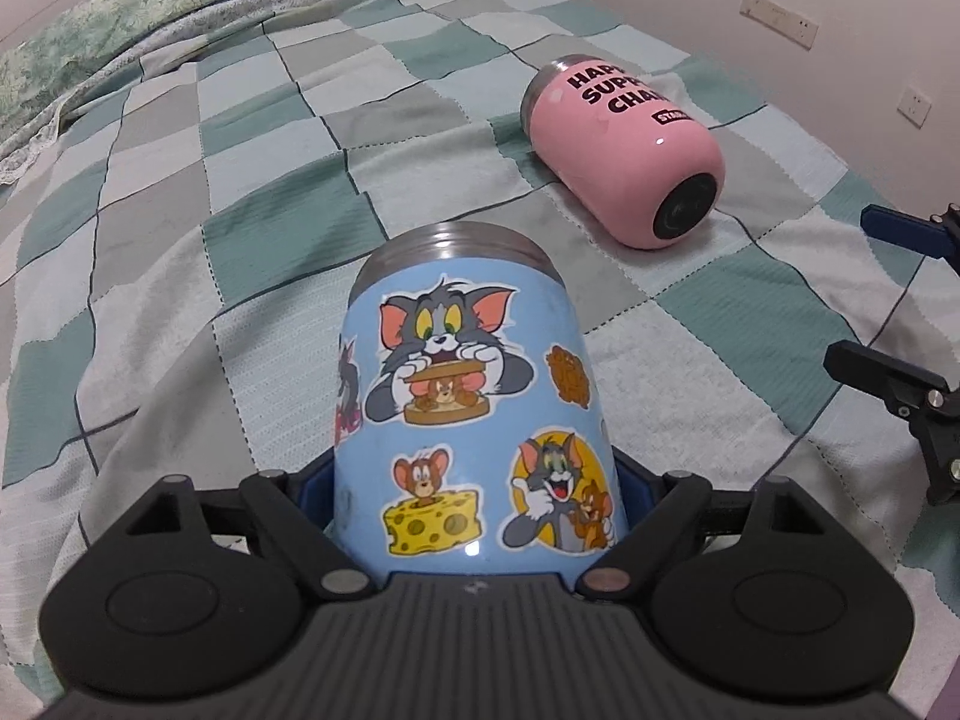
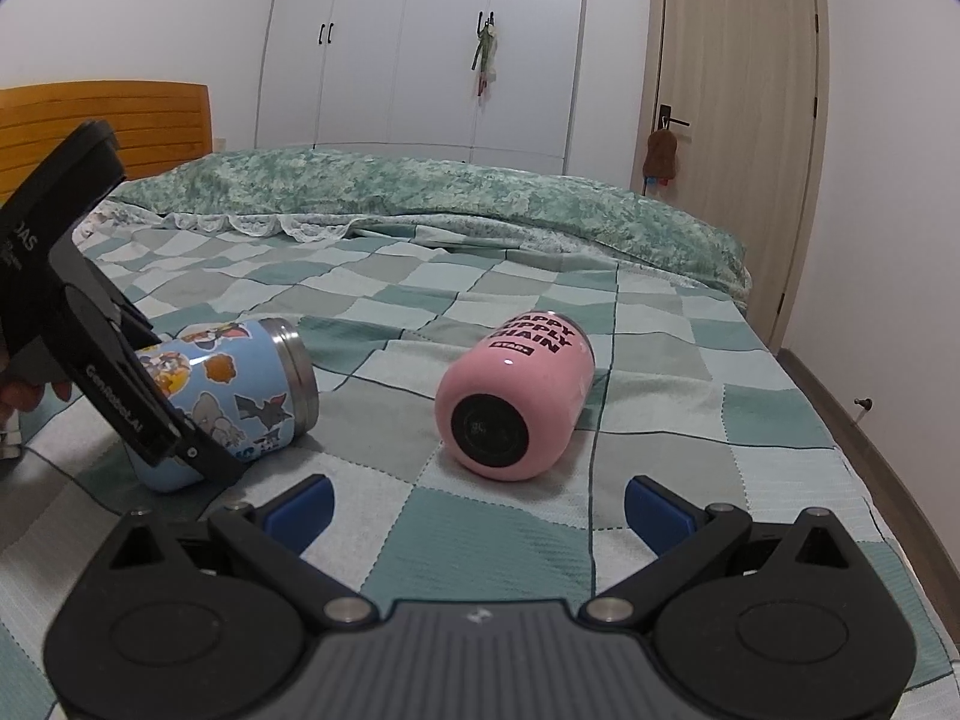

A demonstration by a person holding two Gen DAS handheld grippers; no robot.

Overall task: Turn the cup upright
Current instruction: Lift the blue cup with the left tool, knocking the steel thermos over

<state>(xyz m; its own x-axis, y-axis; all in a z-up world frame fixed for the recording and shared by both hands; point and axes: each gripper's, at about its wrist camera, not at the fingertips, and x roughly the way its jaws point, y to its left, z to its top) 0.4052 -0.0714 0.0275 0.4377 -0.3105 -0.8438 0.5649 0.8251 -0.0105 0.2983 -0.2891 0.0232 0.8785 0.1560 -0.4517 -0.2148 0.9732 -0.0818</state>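
My left gripper is shut on a blue cup covered in cartoon stickers. The cup lies tilted on the bed, its steel rim pointing away from me. It also shows in the right wrist view, with the left gripper clamped near its base. A pink cup with black lettering lies on its side further right, its black base toward me. In the right wrist view the pink cup lies just ahead of my right gripper, which is open and empty.
Both cups lie on a green, grey and white checked bedspread. A rumpled green quilt lies across the far side. A wooden headboard, white wardrobe and door stand beyond. The bed's edge is on the right.
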